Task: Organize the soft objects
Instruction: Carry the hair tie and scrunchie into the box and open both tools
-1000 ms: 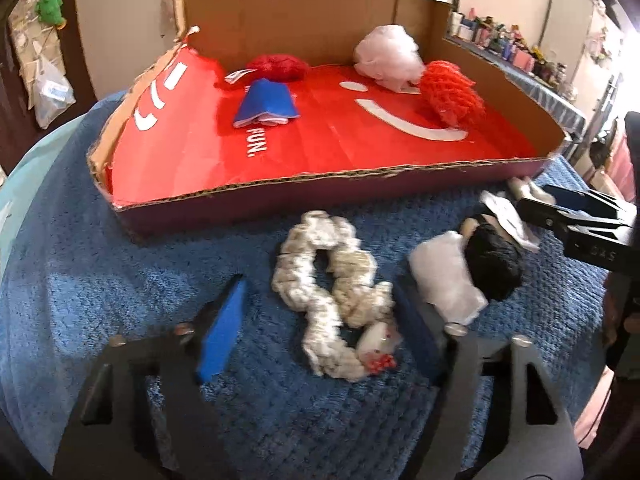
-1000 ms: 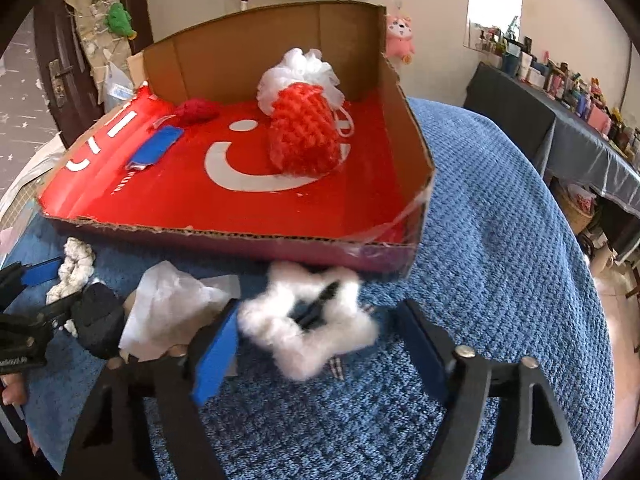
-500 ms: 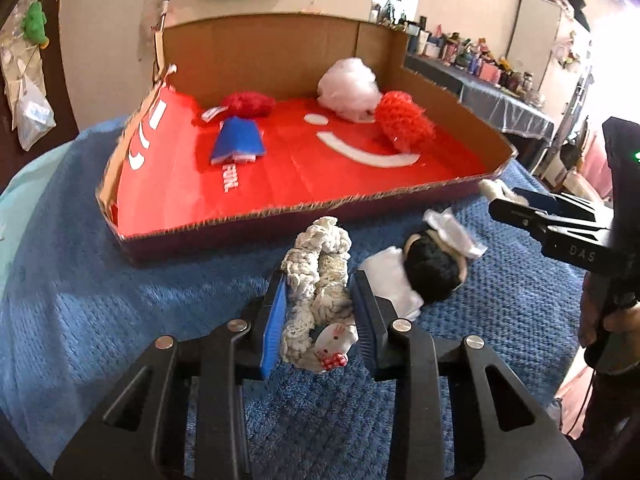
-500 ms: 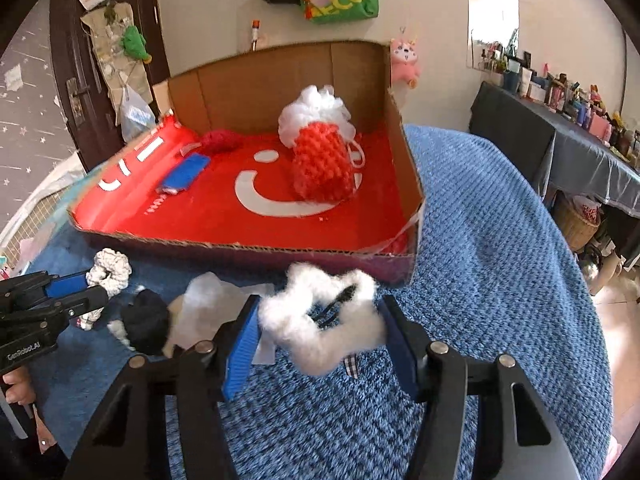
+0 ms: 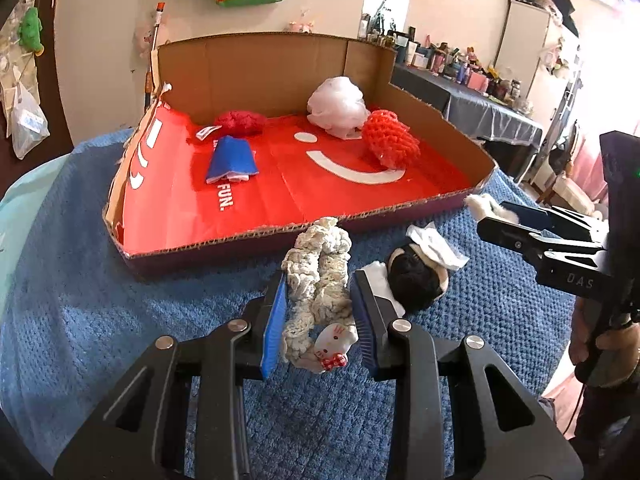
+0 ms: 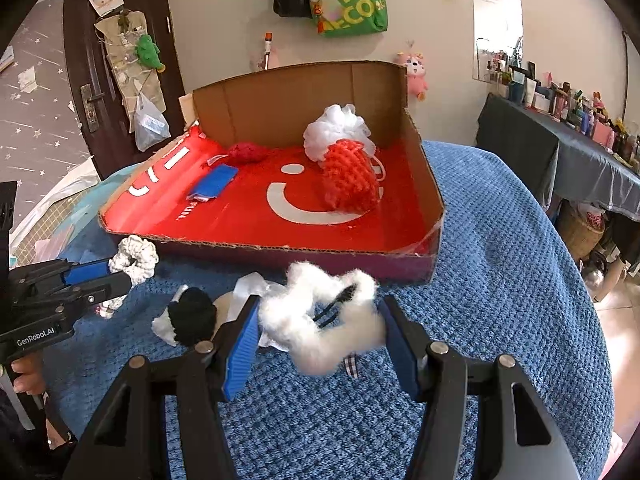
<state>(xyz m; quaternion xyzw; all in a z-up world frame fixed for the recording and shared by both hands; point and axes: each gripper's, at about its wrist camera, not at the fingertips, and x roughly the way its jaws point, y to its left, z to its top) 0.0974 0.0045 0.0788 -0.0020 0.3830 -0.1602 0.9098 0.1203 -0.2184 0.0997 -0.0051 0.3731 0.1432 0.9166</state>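
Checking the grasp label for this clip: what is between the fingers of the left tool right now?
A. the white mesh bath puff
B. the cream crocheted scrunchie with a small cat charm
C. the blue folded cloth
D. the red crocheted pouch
B: the left tool is closed on the cream crocheted scrunchie, its blue pads pressing both sides, while the other three items lie in the cardboard tray.

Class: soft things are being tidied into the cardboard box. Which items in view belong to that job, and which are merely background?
Job:
cream scrunchie, left gripper
white fluffy clip, right gripper
black-and-white plush
cardboard box

Background:
green bag
pink toy
cluttered shelf
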